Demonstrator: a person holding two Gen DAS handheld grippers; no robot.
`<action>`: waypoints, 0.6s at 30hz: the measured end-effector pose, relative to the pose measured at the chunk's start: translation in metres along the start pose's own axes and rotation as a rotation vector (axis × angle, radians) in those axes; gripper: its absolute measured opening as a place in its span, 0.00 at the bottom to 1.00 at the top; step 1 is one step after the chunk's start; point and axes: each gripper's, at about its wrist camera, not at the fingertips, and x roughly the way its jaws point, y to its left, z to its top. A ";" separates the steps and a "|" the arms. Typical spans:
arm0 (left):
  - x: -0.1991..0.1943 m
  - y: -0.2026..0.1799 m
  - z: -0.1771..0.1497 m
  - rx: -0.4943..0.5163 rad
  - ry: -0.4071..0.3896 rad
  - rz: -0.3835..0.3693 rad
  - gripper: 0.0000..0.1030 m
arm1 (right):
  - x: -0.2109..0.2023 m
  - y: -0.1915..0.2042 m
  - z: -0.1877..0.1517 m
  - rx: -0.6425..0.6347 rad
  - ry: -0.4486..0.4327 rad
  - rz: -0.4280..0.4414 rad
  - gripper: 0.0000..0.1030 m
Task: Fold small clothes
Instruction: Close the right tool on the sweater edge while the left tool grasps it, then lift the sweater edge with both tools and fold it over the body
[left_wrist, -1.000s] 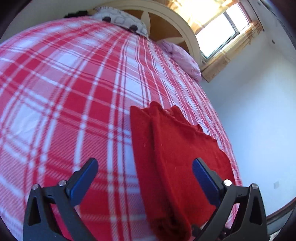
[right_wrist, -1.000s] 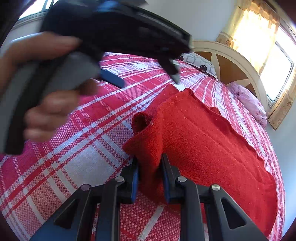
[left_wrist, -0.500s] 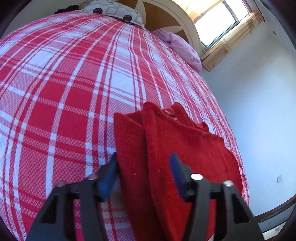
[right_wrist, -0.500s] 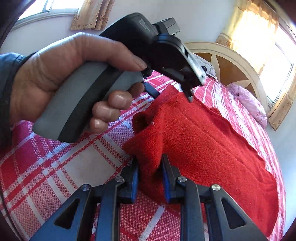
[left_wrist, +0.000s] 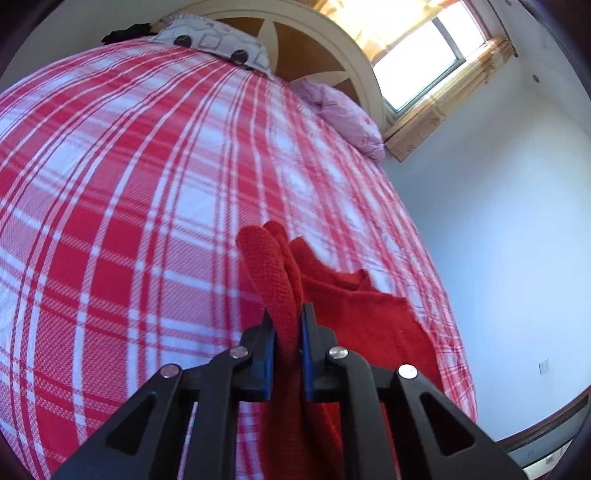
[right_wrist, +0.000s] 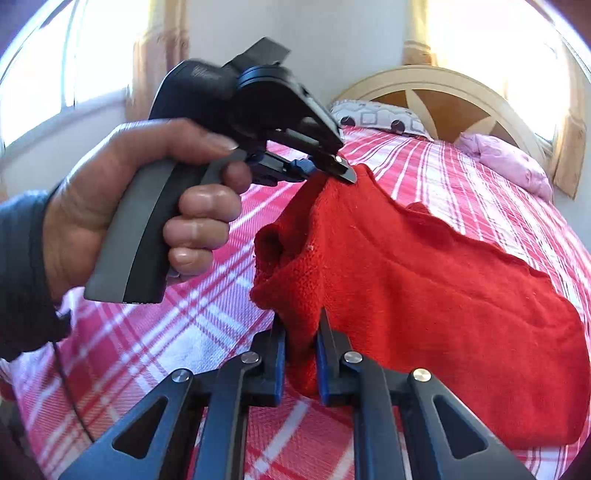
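Observation:
A red knitted garment (left_wrist: 369, 325) lies on the plaid bed cover, with one edge lifted. My left gripper (left_wrist: 287, 314) has its jaws closing, and a bunched fold of the red cloth is pinched between its blue pads. In the right wrist view the garment (right_wrist: 424, 295) hangs from two held points and spreads to the right. My right gripper (right_wrist: 301, 325) has its jaws closing on the near corner, pads pressed on the cloth. The left gripper (right_wrist: 325, 170), held by a hand (right_wrist: 147, 206), grips the far corner.
The red and white plaid bed cover (left_wrist: 129, 221) fills most of the view. A patterned pillow (left_wrist: 218, 40) and a pink pillow (left_wrist: 347, 118) lie by the cream headboard (right_wrist: 443, 81). The bed's right edge (left_wrist: 454, 332) runs along a white wall.
The left jaws went from wide open around the garment's edge to pinching it. Both grippers rose, lifting that edge off the bed. The right view has rolled.

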 end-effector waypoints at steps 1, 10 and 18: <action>-0.001 -0.006 0.002 0.000 -0.004 -0.011 0.12 | -0.007 -0.006 0.002 0.019 -0.014 0.009 0.13; 0.025 -0.072 0.013 0.036 0.001 -0.073 0.12 | -0.057 -0.087 0.002 0.259 -0.078 0.078 0.12; 0.061 -0.132 0.007 0.108 0.048 -0.115 0.11 | -0.087 -0.143 -0.017 0.387 -0.086 0.094 0.11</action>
